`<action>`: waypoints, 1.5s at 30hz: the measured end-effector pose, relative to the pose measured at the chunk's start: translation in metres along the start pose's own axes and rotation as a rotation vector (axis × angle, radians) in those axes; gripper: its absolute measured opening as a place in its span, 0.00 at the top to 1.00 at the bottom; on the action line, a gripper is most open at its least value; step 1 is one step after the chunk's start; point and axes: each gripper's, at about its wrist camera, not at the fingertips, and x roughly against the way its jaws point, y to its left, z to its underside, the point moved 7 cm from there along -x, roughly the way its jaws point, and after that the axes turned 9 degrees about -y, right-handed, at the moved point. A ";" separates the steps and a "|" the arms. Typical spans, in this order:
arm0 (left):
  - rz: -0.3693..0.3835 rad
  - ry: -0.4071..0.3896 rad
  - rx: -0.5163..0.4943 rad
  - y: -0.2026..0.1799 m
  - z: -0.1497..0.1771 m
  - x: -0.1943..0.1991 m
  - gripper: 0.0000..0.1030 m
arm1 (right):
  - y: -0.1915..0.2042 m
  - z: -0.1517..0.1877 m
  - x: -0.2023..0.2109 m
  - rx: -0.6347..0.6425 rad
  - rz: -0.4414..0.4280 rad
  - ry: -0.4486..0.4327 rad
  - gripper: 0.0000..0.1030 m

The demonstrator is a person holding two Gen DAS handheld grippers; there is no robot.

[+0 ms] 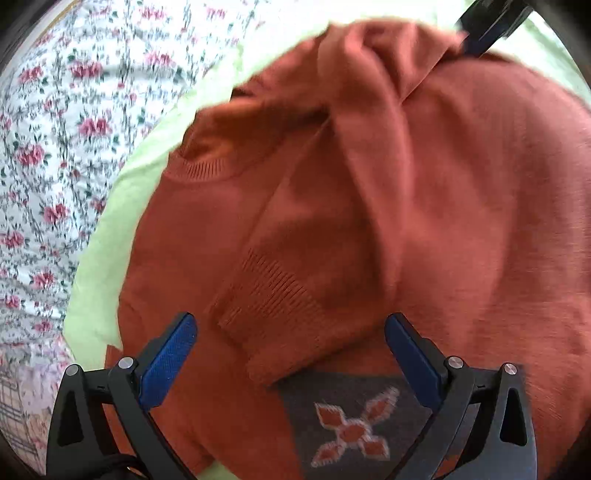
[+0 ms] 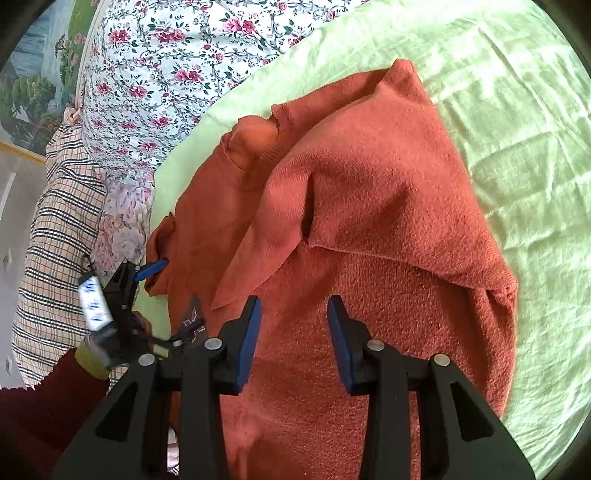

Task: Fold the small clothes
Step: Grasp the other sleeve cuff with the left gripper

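Rust-orange knit sweater (image 1: 461, 206) lying spread on a pale green sheet (image 2: 517, 122), partly folded.

Left gripper (image 1: 290, 326): jaws standing wide apart, gripping nothing. Blue pads (image 1: 171, 354) hovering to either side of a ribbed sleeve cuff (image 1: 266, 295), which is lying on the sweater body between them; no contact that can be made out. Just below the cuff, a grey patch with an orange four-petal motif (image 1: 351, 432) is showing near the lower edge of the view. The sleeve is running diagonally up from the cuff across the chest. Ribbed neckline (image 1: 207, 168) sitting up and to the left.

Right gripper (image 2: 294, 306): jaws also apart, empty, hanging over the textured back panel of the sweater (image 2: 369, 332). Beyond its tips, one side of the garment is lying turned over onto the body, making a slanted folded edge, with a sleeve (image 2: 266, 229) angling down toward the gripper.

From the right wrist view, the left gripper (image 2: 149, 271) is sitting at the sweater's left edge, held by a hand in a dark red cuff. From the left wrist view, the right gripper (image 1: 487, 26) is showing at top right, near bunched fabric.

Outward: floral bedding (image 1: 48, 147) bordering the green sheet, and a plaid cloth (image 2: 55, 258) beside it.
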 end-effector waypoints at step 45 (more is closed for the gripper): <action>0.384 0.135 1.299 0.073 0.064 -0.001 0.27 | -0.029 -0.020 0.024 -0.034 0.065 -0.106 0.63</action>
